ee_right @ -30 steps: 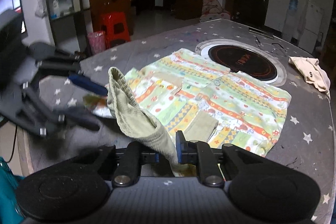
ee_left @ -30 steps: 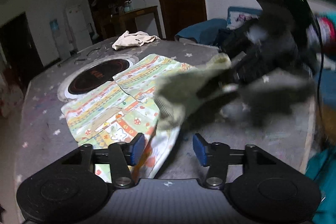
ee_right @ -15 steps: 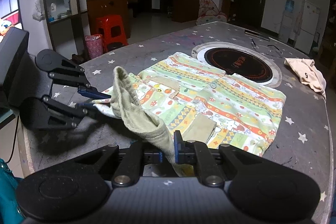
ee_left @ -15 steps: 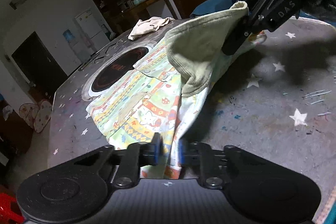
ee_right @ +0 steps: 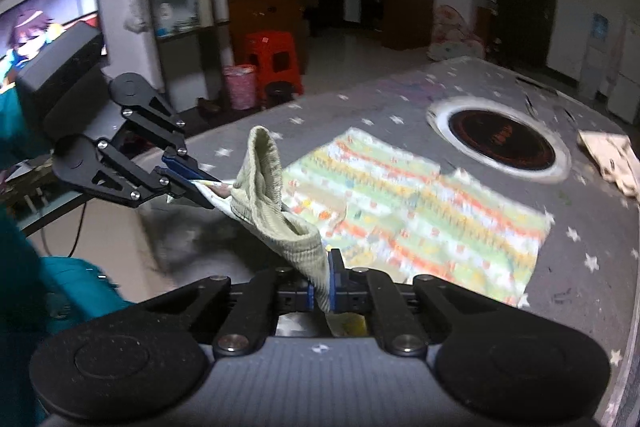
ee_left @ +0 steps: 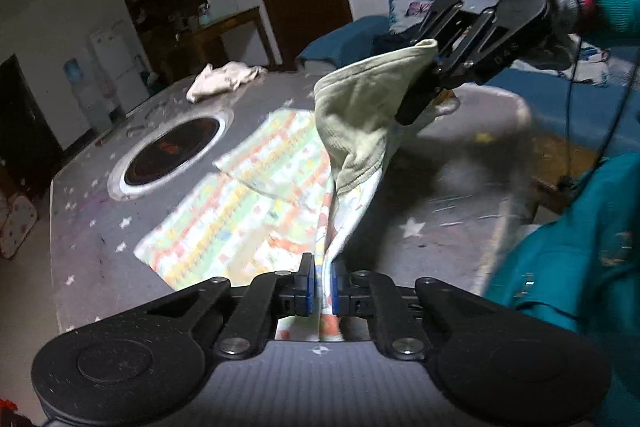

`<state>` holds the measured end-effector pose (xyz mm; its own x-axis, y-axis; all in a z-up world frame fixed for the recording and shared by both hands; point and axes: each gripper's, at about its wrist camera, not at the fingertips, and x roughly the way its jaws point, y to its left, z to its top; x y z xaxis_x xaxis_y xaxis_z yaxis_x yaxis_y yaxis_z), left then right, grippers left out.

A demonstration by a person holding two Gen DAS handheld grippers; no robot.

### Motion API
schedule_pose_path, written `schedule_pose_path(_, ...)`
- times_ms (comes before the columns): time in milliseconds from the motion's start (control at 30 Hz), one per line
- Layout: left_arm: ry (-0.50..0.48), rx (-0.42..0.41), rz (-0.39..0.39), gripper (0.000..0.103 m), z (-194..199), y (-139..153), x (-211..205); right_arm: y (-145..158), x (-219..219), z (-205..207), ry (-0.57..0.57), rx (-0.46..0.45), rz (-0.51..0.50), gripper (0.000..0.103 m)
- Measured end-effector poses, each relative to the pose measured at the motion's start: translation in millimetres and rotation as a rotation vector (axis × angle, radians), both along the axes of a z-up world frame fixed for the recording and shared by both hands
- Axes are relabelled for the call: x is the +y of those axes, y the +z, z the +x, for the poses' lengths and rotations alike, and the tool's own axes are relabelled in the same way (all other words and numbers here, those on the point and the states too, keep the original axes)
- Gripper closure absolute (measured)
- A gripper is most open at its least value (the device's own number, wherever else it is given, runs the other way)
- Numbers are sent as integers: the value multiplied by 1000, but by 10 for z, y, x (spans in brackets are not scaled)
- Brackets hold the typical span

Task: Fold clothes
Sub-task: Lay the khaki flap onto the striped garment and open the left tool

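Note:
A child's garment (ee_left: 248, 203) with a striped cartoon print and a ribbed green waistband (ee_left: 360, 123) lies partly on the grey star-patterned table (ee_left: 92, 219). My left gripper (ee_left: 322, 291) is shut on its printed edge, lifted off the table. My right gripper (ee_right: 322, 287) is shut on the green waistband (ee_right: 276, 211) and holds it higher. In the left wrist view the right gripper (ee_left: 432, 75) shows at upper right; in the right wrist view the left gripper (ee_right: 192, 183) shows at left. The far part of the garment (ee_right: 420, 211) rests flat.
A round black cooktop (ee_left: 172, 151) is set into the table beyond the garment. A crumpled cream cloth (ee_left: 220, 79) lies at the far end, also in the right wrist view (ee_right: 612, 159). The table's near edge (ee_left: 504, 211) is close; a red stool (ee_right: 272, 59) stands on the floor.
Both grippers have risen and pulled back with the garment's near edge, lifting more of it off the table. One second ago the left gripper was open; it closed on the printed edge.

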<state>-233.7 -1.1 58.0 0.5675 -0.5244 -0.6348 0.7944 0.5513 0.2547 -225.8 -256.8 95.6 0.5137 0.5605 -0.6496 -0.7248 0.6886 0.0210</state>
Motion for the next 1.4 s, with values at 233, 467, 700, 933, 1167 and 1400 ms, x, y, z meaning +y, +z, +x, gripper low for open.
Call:
schedule_pose_path(233, 53, -31, -46, 95, 246, 162, 43, 199, 80, 265, -2, -61, -32, 98)
schedule_pose_path(467, 122, -31, -63, 95, 786, 208, 13, 248, 92, 787, -41, -97, -64, 98)
schedule_pose_path(700, 182, 20, -34, 95, 1313, 102, -48, 142, 139, 1317, -65, -93, -101, 98)
schedule_pose_path(933, 234, 77, -16, 94, 1840, -56, -106, -49, 180, 1768, -106, -85, -126, 98)
schedule_pose_path(1167, 317, 158, -26, 92, 2297, -304, -112, -361, 254, 2171, -159, -68, -138, 98)
schedule_pose_path(1400, 374, 217, -26, 87, 2533, -467, -153, -726, 276, 2449, -238, -21, -144, 96)
